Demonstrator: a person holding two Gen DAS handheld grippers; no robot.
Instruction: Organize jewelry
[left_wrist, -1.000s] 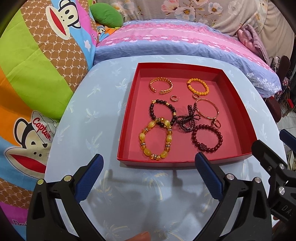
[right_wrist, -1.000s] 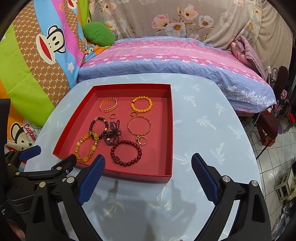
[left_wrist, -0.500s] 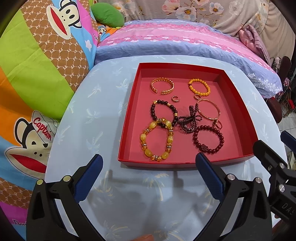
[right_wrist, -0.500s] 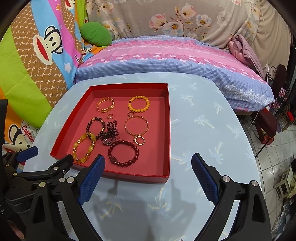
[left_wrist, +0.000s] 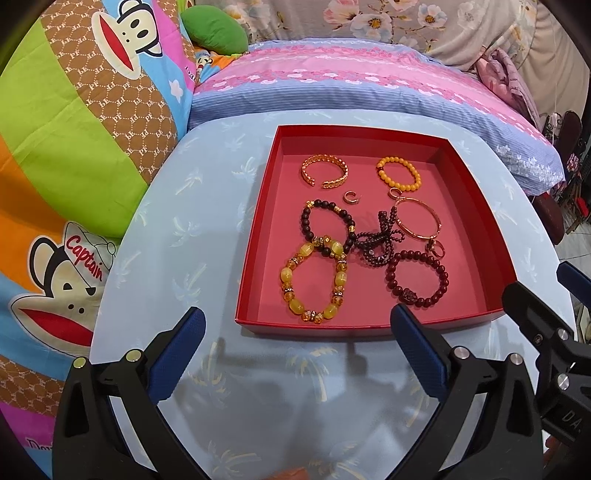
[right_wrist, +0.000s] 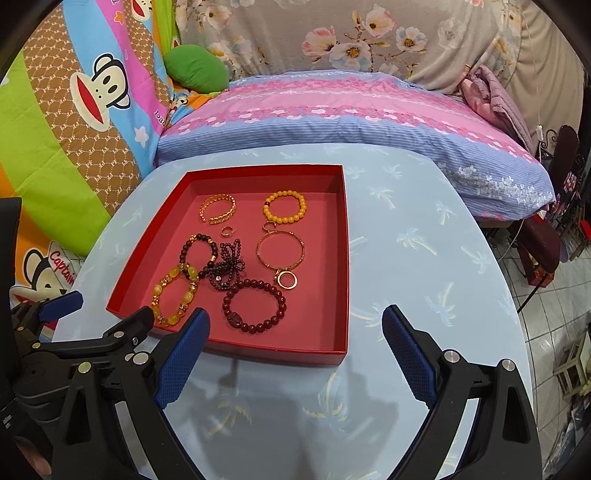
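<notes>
A bed with a pink and blue cover (right_wrist: 332, 110) sits behind a round worktop (right_wrist: 424, 258) with a light blue cloth. On the worktop is a flat red tray (left_wrist: 255, 236), and all the jewelry lies inside it. At the back are a gold cuff (left_wrist: 325, 170) and an orange bead bracelet (left_wrist: 399, 173). In the middle a dark bead bracelet (left_wrist: 327, 225) touches a tangled dark bead string (left_wrist: 380, 236). A thin gold bangle (left_wrist: 419, 219) is beside them. At the front lie a chunky yellow bead bracelet (left_wrist: 314, 280) and a dark red bead bracelet (left_wrist: 417, 277). The left tongs (left_wrist: 295, 325) and the right tongs (right_wrist: 295, 325) are both spread wide with nothing in them, near the front of the tray. The beads look light, round and slippery, so they may roll. It seems best to pinch one side of a loop. The bangle looks stiff and thin.
</notes>
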